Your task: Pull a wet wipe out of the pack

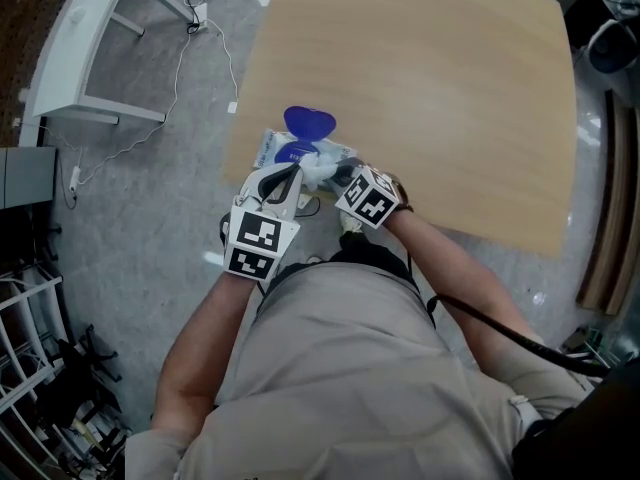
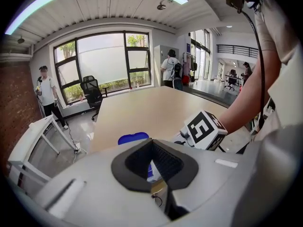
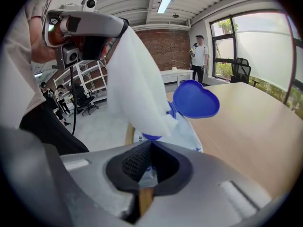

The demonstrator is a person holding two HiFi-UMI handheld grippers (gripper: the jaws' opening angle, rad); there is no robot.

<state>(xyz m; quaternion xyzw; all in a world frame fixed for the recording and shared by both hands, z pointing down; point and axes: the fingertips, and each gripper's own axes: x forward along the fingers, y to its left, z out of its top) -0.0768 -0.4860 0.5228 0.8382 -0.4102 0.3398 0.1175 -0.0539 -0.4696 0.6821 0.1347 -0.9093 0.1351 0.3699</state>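
A wet wipe pack (image 1: pixel 281 149) lies at the near edge of the wooden table (image 1: pixel 430 88), its blue heart-shaped lid (image 1: pixel 309 123) flipped open. My left gripper (image 1: pixel 289 181) is shut on a white wet wipe (image 1: pixel 319 171). In the right gripper view the wipe (image 3: pixel 135 89) stretches from the pack's opening up to the raised left gripper (image 3: pixel 118 30). My right gripper (image 1: pixel 346 178) is just right of the pack; in its own view the right gripper (image 3: pixel 146 171) is shut on the pack (image 3: pixel 187 131) at its near corner. The lid (image 2: pixel 133 138) shows past the left gripper (image 2: pixel 152 167).
A white desk (image 1: pixel 80 58) and loose cables (image 1: pixel 190 58) are on the floor left of the table. Wire shelving (image 1: pixel 40 368) stands at the lower left. An office chair (image 2: pixel 92 93) and several people stand far off by the windows.
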